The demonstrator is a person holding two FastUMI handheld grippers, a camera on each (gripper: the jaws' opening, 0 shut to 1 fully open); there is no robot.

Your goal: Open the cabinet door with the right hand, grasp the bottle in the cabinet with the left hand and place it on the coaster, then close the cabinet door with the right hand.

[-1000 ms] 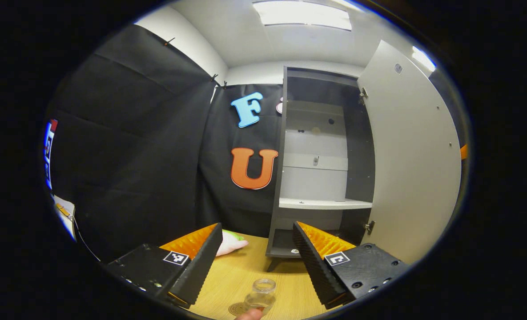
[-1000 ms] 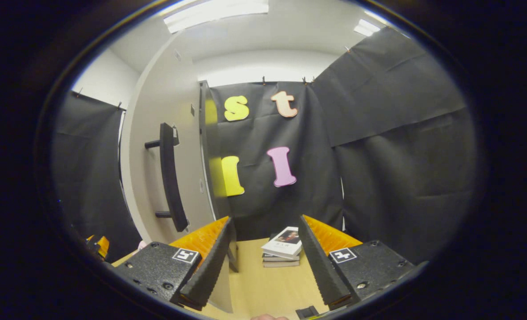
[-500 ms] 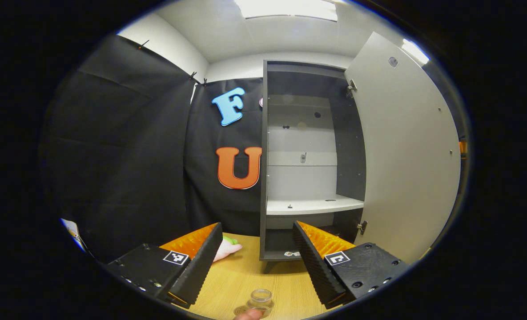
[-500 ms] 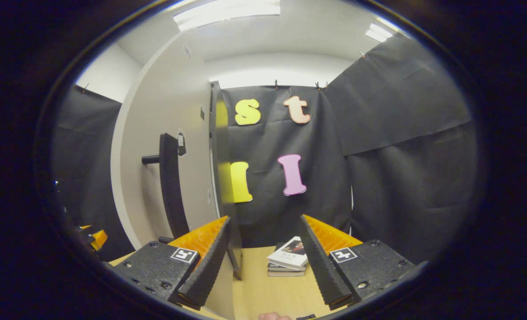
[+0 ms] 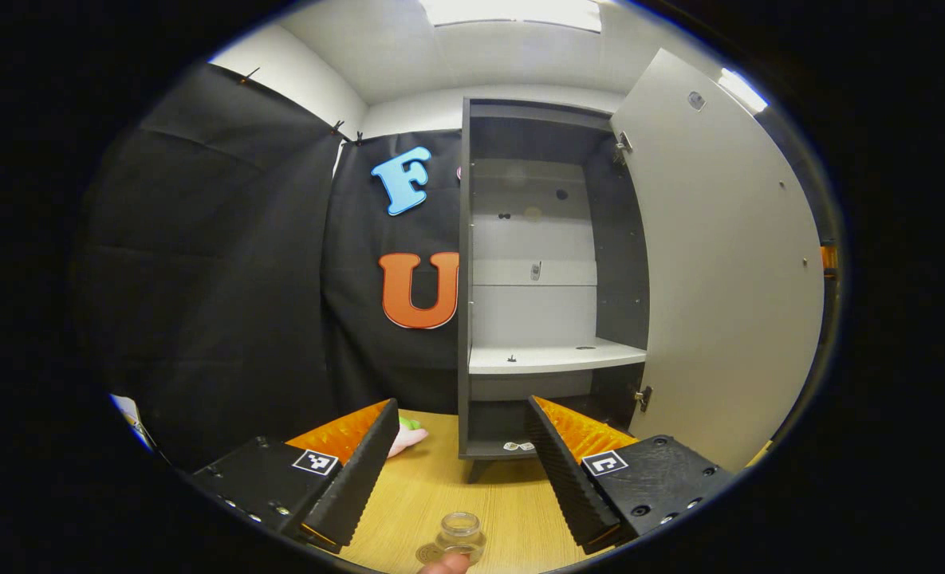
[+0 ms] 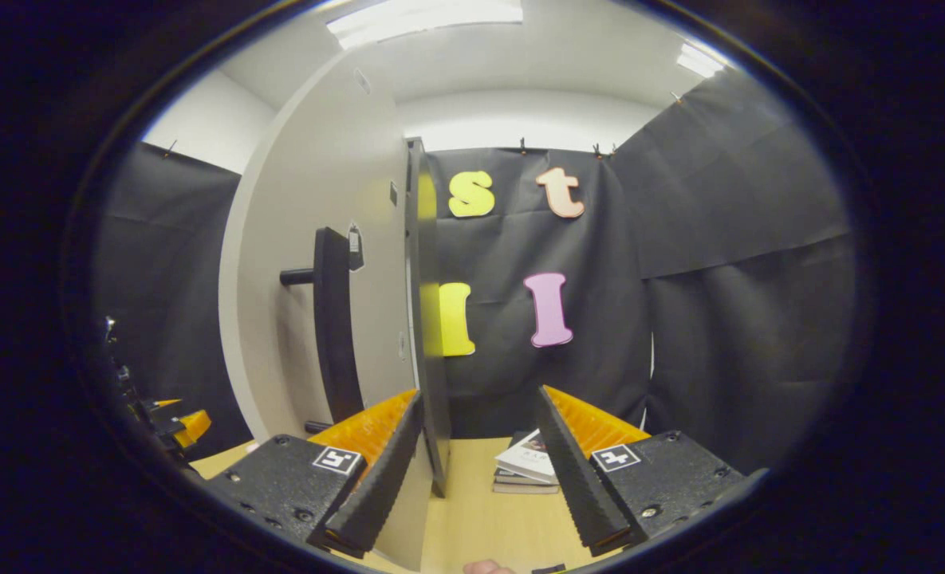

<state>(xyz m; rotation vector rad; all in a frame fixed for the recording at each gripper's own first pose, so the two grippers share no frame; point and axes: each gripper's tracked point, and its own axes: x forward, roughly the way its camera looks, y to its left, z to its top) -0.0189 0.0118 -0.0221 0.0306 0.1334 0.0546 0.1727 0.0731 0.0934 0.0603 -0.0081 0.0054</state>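
Grey and white board makes up the cabinet (image 5: 548, 271), the biggest thing ahead of me, and its door (image 5: 719, 263) stands swung wide to the right, so I judge the opening step done. In the right gripper view I look at that door's outer face (image 6: 313, 263) nearly edge-on, with its black bar handle (image 6: 335, 319) just left of my line. Inside the cabinet I see a white shelf (image 5: 556, 359) with nothing of bottle size on it, only specks too small to name.

The wooden table (image 5: 504, 510) runs out below. On it, low in the left gripper view, the clear glass bottle (image 5: 460, 532) stands upright with its mouth open, on what looks like a round coaster (image 5: 427, 552) whose rim peeks out beside it. I take the placing step as done too, though the very bottom of the view is cramped and I cannot be sure the bottle sits centred.

My left gripper (image 5: 460, 466) is spread wide with nothing between its fingers, above and clear of the bottle. My right gripper (image 6: 476, 466) is likewise wide and empty, the door's edge (image 6: 432, 319) rising close by its left finger. A stack of books (image 6: 526, 466) lies on the table beyond.

What remains, by my reckoning, is closing the door with the right gripper.
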